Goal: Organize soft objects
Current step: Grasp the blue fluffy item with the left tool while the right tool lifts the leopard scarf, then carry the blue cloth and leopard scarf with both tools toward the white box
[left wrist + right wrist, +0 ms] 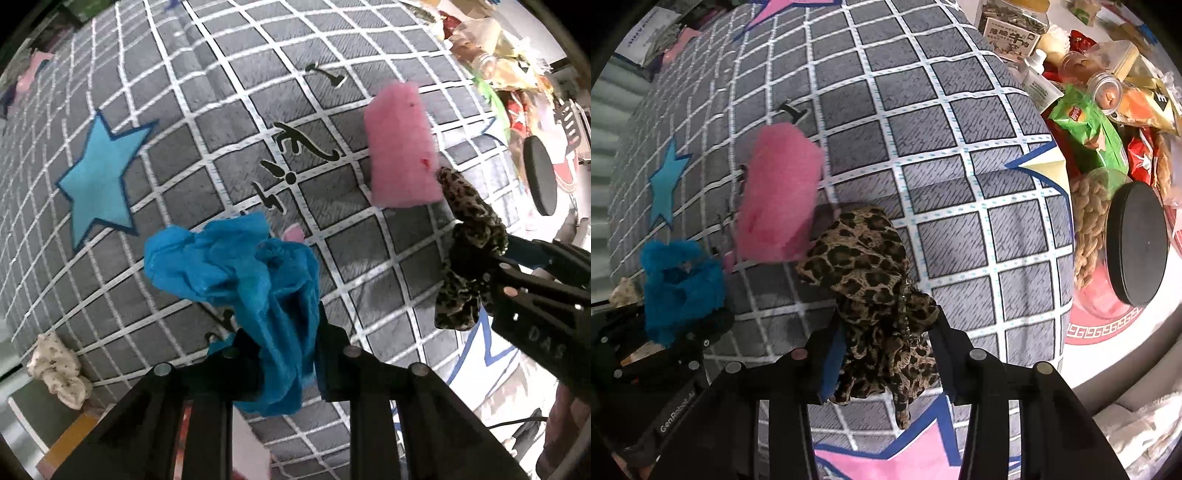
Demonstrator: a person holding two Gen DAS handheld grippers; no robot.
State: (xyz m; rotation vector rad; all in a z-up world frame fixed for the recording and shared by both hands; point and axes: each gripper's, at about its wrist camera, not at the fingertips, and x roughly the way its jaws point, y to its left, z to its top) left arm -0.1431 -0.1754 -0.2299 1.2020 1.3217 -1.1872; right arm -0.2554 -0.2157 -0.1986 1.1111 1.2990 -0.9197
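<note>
Basically both soft things are already picked up and hanging mid-air over the bed. The blue cloth (243,295) is pinched in the left claw (284,347), bunched up and drooping on both sides of the fingers. The leopard-print scrunchie (875,295) is clamped in the right claw (882,354), a loose tail dangling below it. Just beyond them, the pink fluffy piece (779,195) lies on the checked bedspread (923,147), near the blue star print (99,177).

So the step in hand looks like the carry, with both items lifted and on their way to wherever they get grouped. My guess is the pink piece marks the spot, so the next move would be lowering each claw beside it and letting go without dragging fabric along or knocking the pink one off line. The floppy tails could snag on the fingers at release.

Hard to tell stuff: how much cloth is really between the fingers, since the fabric covers the pads. A white spotted scrunchie (59,369) sits at the bed's edge, partly cut off. The snack clutter (1100,122) and dark-lidded jar (1134,243) to the right are warped by the lens.
</note>
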